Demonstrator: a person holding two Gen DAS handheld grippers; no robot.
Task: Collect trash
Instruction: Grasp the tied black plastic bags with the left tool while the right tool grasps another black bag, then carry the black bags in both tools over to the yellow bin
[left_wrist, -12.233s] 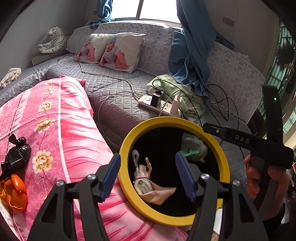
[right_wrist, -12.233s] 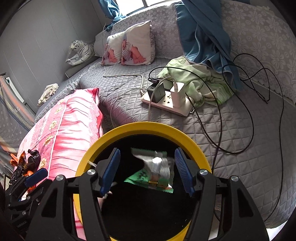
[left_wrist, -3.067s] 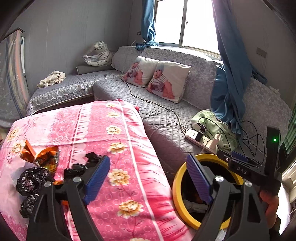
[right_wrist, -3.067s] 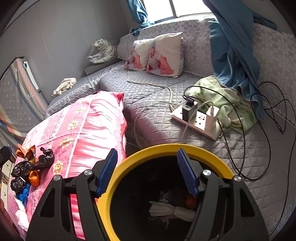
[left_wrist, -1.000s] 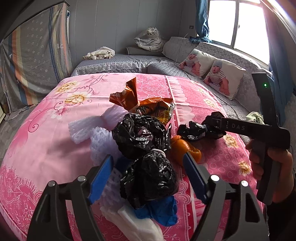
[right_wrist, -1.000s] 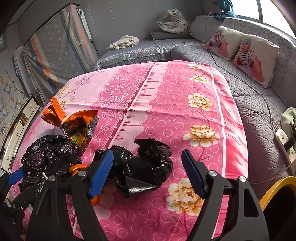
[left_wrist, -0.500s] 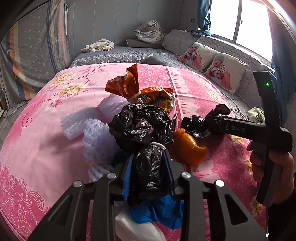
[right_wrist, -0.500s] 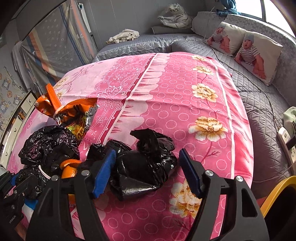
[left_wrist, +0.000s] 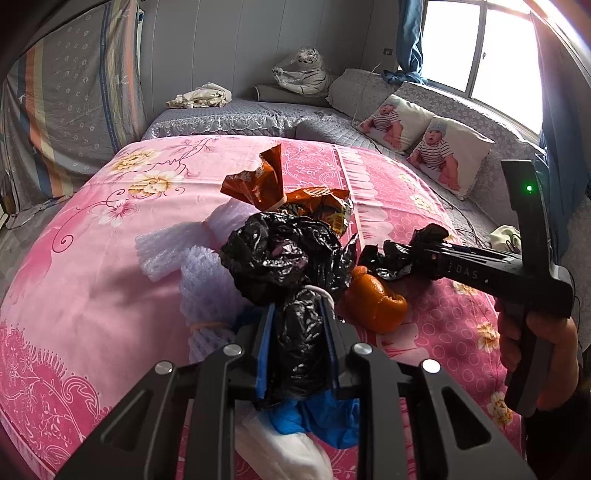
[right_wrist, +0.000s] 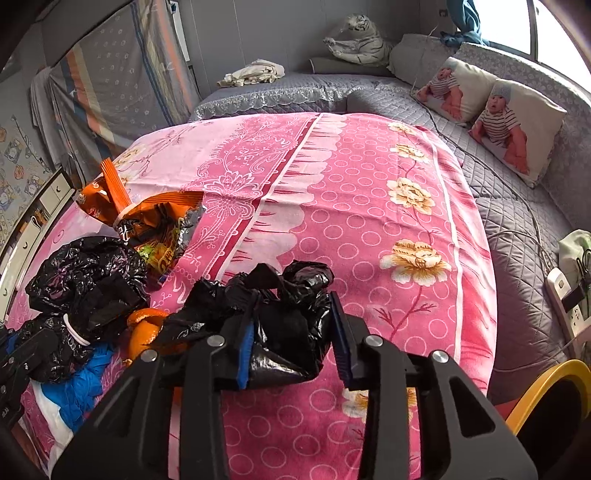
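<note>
On the pink flowered cover (left_wrist: 92, 280) lies a heap of trash. My left gripper (left_wrist: 298, 310) is shut on a small tied black bag (left_wrist: 301, 347) at the near end of the heap, under a bigger black bag (left_wrist: 280, 254). My right gripper (right_wrist: 293, 299) is closing its jaws on a crumpled black bag (right_wrist: 291, 325), which fills the gap between the blue pads. In the left wrist view that right gripper (left_wrist: 402, 254) reaches in from the right, held by a hand (left_wrist: 539, 343). An orange peel (left_wrist: 376, 306) lies between the two bags.
An orange snack wrapper (right_wrist: 147, 221), white foam netting (left_wrist: 177, 247), blue plastic (left_wrist: 321, 410) and white tissue (left_wrist: 284, 454) are also in the heap. The yellow-rimmed bin (right_wrist: 543, 387) stands low at the right, beside a grey sofa with a power strip (right_wrist: 565, 306) and cables.
Both grippers were open a second ago. The left jaws have shut on the small tied black bag; the right jaws have narrowed around the crumpled black bag. Neither hand has shifted much.
</note>
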